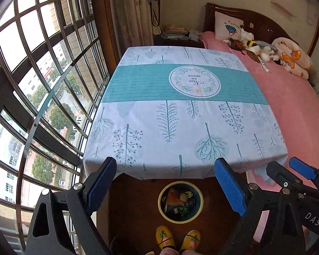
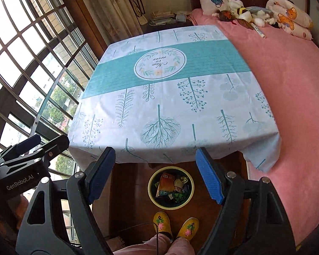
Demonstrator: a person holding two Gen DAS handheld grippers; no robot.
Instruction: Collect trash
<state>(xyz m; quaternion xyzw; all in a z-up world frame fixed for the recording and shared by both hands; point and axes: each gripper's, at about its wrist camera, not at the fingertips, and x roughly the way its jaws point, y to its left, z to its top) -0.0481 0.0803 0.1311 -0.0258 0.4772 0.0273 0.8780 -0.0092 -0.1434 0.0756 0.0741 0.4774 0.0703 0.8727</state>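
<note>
L gripper [image 1: 165, 182] jaws spread wide, empty, above table edge. R gripper [image 2: 155, 174] likewise spread, empty. Trash bin [image 1: 180, 201] on wood floor below tablecloth [image 1: 180, 114] hem, in front of yellow slippers [image 1: 177, 239]; holds wrappers, crumpled paper.

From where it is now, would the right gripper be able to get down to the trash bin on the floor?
Probably yes. The right gripper is open and empty above the bin, which stands on bare floor beyond the table edge, ahead of the slippers.

Trash-filled bin [image 1: 180, 201] below tablecloth [image 1: 180, 114]
</note>
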